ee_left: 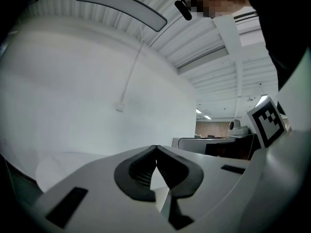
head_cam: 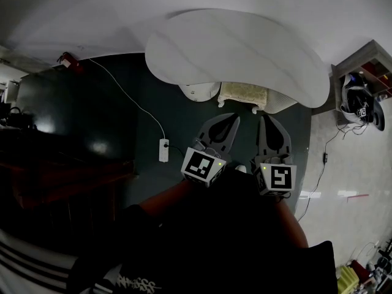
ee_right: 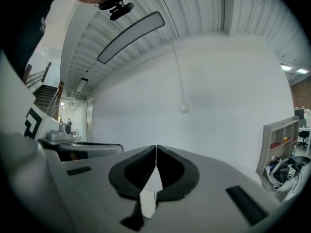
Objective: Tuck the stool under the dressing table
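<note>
In the head view the white dressing table (head_cam: 245, 45) spreads its oval top across the upper middle. The stool (head_cam: 244, 94), with a cream cushion and pale legs, stands at the table's near edge, partly under the top. My left gripper (head_cam: 236, 117) and right gripper (head_cam: 263, 119) hover side by side just in front of the stool, apart from it. Both point level toward the white wall. The left gripper (ee_left: 156, 147) has its jaws shut with nothing between them, and so has the right gripper (ee_right: 156, 147).
A white power strip (head_cam: 163, 150) and its cable lie on the dark carpet to the left. Dark furniture (head_cam: 73, 115) fills the left side. A shelf unit (head_cam: 361, 97) with gear stands at the right on the pale floor. White table supports (head_cam: 199, 91) flank the stool.
</note>
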A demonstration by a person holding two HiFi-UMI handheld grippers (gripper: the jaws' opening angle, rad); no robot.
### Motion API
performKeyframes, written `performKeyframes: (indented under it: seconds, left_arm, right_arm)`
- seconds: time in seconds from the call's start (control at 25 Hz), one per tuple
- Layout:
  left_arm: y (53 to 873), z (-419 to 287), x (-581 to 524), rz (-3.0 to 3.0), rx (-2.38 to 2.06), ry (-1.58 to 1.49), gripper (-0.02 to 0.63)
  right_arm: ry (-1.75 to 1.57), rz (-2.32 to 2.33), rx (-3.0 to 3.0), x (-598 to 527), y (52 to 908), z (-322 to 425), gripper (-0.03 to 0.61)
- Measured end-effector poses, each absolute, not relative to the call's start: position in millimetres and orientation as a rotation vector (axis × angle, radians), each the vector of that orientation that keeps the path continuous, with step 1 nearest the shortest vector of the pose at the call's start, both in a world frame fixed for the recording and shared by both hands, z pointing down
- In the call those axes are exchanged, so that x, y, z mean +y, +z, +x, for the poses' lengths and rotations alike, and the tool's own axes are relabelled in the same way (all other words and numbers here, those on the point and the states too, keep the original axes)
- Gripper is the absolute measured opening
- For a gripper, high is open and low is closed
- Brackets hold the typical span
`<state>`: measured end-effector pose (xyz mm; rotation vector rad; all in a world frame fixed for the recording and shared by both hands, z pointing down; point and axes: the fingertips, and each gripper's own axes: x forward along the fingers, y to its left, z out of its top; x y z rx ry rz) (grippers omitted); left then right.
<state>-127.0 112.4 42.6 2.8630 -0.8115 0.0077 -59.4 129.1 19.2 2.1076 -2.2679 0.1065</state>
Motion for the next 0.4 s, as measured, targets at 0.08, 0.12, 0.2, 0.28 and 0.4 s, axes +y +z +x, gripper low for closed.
performKeyframes:
  seconds: [0.08,0.12,0.2,0.28,0.4]
  left_arm:
    - [41.3,-126.0,110.5,2.871,-0.808,0.008,0.015]
    - [41.3,-125.9,109.8,2.874,-0.806,0.009,0.017]
    - [43.7,-126.5,109.0,2.867,-0.801,0.012,0.017]
    - [46.2,-127.1,108.0,2.858,-0.800,0.013,0.015]
    - [47.5,-127.7,107.1,2.855,-0.803,0.017,0.015]
  right_arm:
    - [0.106,2.106,-2.269,127.4,18.9,-60.0,0.038]
    - [0.112,2.108,-2.267,126.8,19.3,-60.4,0.038]
    - [0.129,2.109,-2.266,125.9,20.4,-61.0,0.037]
    - [0.153,2.120,-2.265,125.6,23.2,-59.7,0.037]
    - [0.170,2.127,-2.263,125.9,24.7,-59.4,0.037]
